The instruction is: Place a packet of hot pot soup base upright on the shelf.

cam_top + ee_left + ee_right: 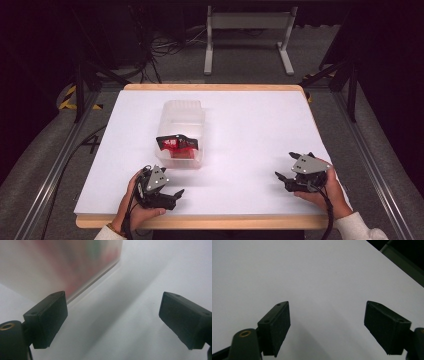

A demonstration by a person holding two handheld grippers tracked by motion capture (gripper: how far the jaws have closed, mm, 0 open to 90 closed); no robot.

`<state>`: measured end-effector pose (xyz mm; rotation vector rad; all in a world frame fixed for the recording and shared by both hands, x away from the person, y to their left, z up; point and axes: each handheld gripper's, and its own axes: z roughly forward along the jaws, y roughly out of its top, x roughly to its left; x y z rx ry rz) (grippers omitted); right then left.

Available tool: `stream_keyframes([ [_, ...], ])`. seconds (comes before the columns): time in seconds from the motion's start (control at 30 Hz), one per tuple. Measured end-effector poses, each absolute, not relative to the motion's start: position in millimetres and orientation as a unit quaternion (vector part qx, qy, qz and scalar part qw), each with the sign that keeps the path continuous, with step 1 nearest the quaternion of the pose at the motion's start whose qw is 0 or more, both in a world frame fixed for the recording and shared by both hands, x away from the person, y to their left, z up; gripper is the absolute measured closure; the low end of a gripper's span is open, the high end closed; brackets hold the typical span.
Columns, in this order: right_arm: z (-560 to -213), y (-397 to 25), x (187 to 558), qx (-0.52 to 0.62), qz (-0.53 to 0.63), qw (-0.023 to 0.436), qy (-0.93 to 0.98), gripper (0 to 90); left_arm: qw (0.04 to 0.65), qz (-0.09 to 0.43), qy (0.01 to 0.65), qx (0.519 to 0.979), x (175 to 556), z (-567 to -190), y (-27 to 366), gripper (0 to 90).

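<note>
Container (pixel 182 131), translucent plastic, sits left of centre on the white tabletop (pixel 250 130); a red item with a black band (pixel 177 145) lies in its near end, possibly a packet. Left gripper (pixel 170 196), jaws spread and empty, rests near it; its own view shows the container wall (pixel 62 265) blurred red. Right gripper (pixel 286 176), released, near right, faces bare tabletop (pixel 312 277).
</note>
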<state>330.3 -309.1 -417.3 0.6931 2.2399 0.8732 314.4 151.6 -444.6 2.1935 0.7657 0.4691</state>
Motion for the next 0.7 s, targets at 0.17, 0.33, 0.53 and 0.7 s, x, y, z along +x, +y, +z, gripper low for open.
stream_keyframes([
  [0.17, -419, -327, 322, 0.286, 0.341, 0.312, 0.839, 20.4, 0.376, 0.183, 0.297, 0.859, 314, -445, 151, 8.7],
  [0.33, -421, -339, 314, 0.297, 0.342, 0.316, 0.833, 19.3, 0.375, 0.184, 0.299, 0.858, 315, -446, 152, 8.7],
  [0.53, -423, -354, 304, 0.316, 0.354, 0.323, 0.819, 16.9, 0.376, 0.187, 0.301, 0.856, 315, -445, 154, 8.5],
  [0.7, -429, -366, 299, 0.342, 0.357, 0.319, 0.808, 14.7, 0.378, 0.187, 0.302, 0.855, 316, -445, 155, 8.2],
])
